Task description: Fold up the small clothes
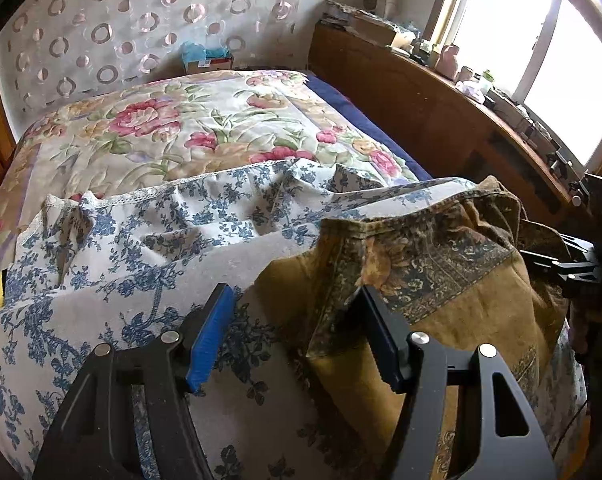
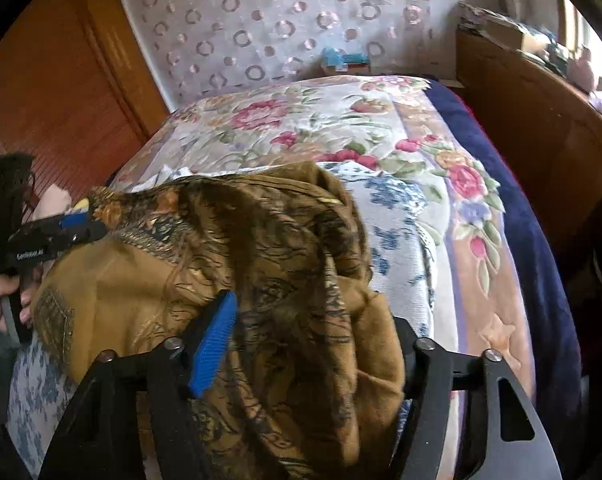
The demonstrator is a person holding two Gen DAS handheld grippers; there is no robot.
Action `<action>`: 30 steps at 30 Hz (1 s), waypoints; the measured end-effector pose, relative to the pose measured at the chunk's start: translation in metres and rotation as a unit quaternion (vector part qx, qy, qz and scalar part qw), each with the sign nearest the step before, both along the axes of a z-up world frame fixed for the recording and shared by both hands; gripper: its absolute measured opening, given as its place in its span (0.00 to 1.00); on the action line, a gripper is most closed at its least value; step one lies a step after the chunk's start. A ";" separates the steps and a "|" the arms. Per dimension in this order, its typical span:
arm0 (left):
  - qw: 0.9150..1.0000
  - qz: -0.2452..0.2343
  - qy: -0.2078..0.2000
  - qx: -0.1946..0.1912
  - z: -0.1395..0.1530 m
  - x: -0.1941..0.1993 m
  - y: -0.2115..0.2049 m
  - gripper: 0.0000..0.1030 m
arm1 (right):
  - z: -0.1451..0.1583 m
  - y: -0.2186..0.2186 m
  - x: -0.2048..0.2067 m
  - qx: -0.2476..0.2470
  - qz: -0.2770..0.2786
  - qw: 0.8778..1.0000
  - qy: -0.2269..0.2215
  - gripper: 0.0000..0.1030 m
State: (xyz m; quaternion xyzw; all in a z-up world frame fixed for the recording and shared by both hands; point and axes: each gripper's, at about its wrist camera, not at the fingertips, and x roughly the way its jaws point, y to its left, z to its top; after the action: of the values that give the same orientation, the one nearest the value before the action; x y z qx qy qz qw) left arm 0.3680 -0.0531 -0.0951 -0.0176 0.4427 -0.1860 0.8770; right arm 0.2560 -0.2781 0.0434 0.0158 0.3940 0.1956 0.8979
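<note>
A brown patterned garment lies bunched on a white cloth with blue flowers on the bed. My left gripper is open, its jaws wide apart, with the garment's left edge between the fingers. In the right wrist view the left gripper shows at the garment's far left edge. My right gripper is open, jaws wide, and a thick bunch of the brown garment fills the gap and hides the right finger. The right gripper also shows in the left wrist view at the garment's right side.
The bed has a floral quilt and a dark blue blanket along its right side. A wooden headboard shelf with small items runs on the right under a window. A wooden wardrobe stands left. A curtain hangs behind.
</note>
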 end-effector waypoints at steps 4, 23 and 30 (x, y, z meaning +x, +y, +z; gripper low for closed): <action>1.000 -0.012 0.004 -0.022 0.001 0.002 -0.002 0.32 | -0.005 -0.002 0.006 0.010 0.018 1.000 0.005 0.43; 0.988 0.020 -0.146 -0.047 0.112 -0.103 0.030 0.07 | 0.025 0.010 -0.038 0.043 0.052 0.993 -0.092 0.15; 0.980 0.068 -0.184 -0.023 0.130 -0.138 0.082 0.07 | 0.039 0.045 -0.036 0.037 0.099 0.987 -0.122 0.15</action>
State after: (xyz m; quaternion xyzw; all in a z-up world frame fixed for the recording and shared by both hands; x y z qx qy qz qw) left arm 0.2301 0.0292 0.0352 -0.0330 0.2675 -0.1361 0.9533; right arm 0.2204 -0.2336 0.0826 -0.0137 0.2730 0.2986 0.9144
